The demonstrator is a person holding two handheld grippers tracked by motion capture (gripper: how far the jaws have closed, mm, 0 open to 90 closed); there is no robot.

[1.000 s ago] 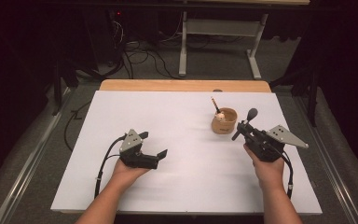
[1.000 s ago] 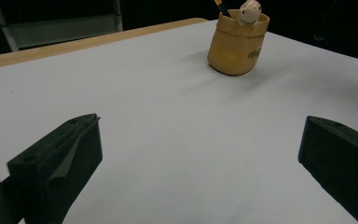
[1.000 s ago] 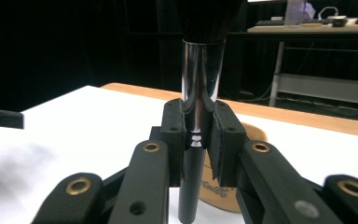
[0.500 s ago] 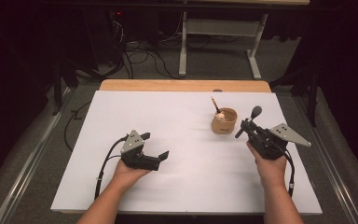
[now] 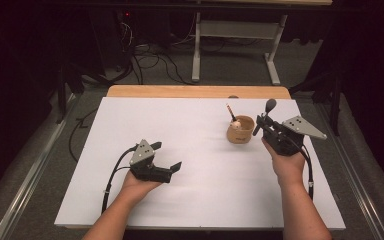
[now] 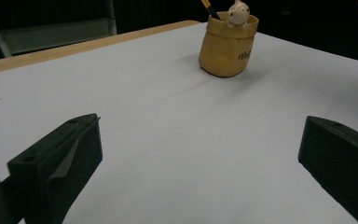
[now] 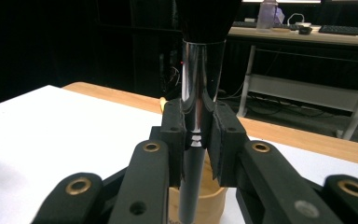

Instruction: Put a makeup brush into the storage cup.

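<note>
High view: right claw (image 5: 261, 121) grips a brush (image 5: 266, 111) beside the cup (image 5: 240, 129); left claw (image 5: 166, 156) gapes wide mid-table.

Open sheet: the white table cover (image 5: 200, 150) lies bare between the two grippers.
Obstacle: a tan cup (image 5: 240, 130) stands right of centre, just beside the right gripper (image 5: 260, 120), holding a pencil (image 5: 230, 112).
Left gripper (image 5: 167, 159): well apart from the cup.

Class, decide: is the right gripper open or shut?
Shut: the right gripper has both jaws pressed against the makeup brush handle.
</note>
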